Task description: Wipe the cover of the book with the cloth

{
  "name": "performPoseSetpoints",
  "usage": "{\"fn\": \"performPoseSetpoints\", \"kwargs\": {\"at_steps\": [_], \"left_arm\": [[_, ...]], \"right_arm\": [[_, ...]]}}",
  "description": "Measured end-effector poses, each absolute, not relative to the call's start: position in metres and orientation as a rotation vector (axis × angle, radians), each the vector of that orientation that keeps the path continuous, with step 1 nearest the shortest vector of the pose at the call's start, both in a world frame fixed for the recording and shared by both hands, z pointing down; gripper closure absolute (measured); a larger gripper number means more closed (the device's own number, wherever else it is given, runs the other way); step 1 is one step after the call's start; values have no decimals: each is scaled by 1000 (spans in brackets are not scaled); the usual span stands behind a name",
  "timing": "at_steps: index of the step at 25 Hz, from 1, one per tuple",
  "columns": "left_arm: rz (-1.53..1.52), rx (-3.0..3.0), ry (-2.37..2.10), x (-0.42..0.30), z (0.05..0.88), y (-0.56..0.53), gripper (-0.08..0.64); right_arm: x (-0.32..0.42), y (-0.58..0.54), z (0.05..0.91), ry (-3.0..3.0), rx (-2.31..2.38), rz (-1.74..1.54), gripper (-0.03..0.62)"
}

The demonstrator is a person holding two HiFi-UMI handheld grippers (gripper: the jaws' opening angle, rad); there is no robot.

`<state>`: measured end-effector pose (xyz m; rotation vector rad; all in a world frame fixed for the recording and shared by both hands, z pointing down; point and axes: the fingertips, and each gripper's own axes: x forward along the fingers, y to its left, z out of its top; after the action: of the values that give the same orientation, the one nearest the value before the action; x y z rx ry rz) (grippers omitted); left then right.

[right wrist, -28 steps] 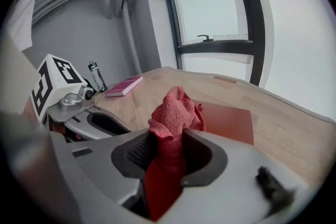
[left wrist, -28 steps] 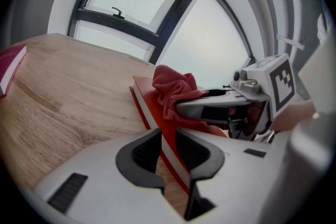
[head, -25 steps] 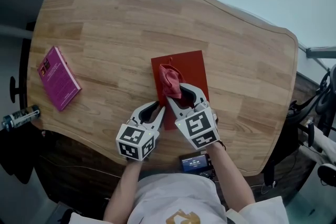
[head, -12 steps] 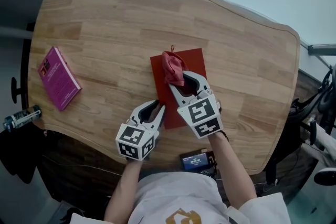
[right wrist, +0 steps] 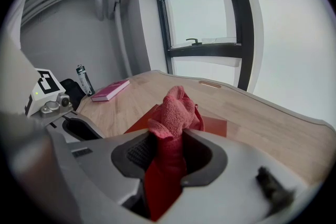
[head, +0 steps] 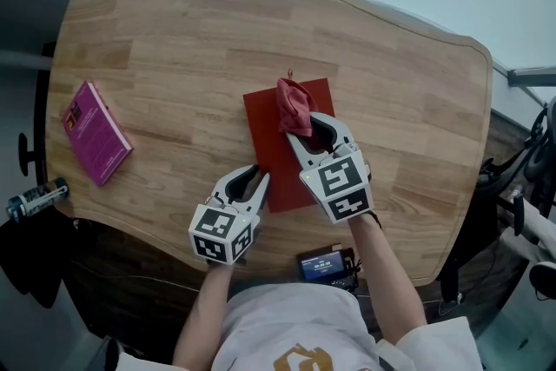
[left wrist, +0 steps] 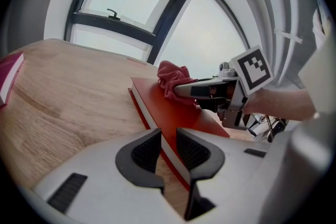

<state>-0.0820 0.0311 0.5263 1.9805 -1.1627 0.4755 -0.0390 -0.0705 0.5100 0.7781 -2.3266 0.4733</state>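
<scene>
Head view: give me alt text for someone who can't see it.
Seen from above, the right tongs hold a bunched red cloth on a red book on a wooden table, while the left tongs clamp the book's near left corner. A pink book lies at the table's left edge.

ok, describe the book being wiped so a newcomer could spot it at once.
On the wooden table, look at the middle, toward the person. The red book lies flat there, its edge in the left gripper, the right gripper holding a red cloth on its cover. The other book is magenta and lies alone at the table's left end.
</scene>
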Motion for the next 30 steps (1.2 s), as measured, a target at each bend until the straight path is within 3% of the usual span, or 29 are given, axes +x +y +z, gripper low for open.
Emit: {"fn": "performPoseSetpoints", "kwargs": {"at_steps": [30], "left_arm": [[514,2037,-1164,-70,526,32,465]], "right_arm": [[17,-35,511,-2222,920,514,449]]}}
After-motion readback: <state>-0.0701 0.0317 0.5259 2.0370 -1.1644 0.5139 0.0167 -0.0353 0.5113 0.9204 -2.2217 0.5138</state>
